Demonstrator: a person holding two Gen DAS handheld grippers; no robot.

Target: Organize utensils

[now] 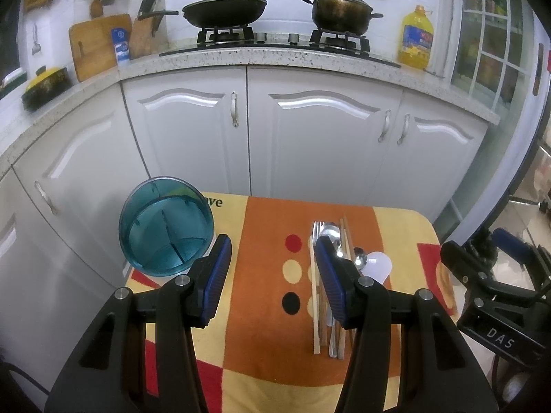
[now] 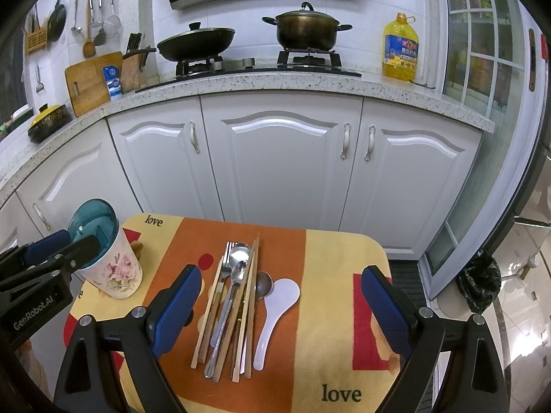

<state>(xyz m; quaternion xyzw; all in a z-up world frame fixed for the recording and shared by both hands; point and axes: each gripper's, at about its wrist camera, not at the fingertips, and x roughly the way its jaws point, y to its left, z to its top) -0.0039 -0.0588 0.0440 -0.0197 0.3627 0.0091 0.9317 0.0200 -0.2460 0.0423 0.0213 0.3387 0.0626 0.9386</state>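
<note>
A pile of utensils lies in the middle of a small table with an orange and yellow cloth: wooden chopsticks, a fork, metal spoons and a white plastic spoon. A floral holder with a divided teal insert stands at the table's left. My right gripper is open and empty above the pile. My left gripper is open and empty, with the holder to its left and the pile by its right finger.
White kitchen cabinets stand behind the table, under a speckled counter with a wok, a pot, an oil bottle and cutting boards. A black bin bag sits on the floor at right.
</note>
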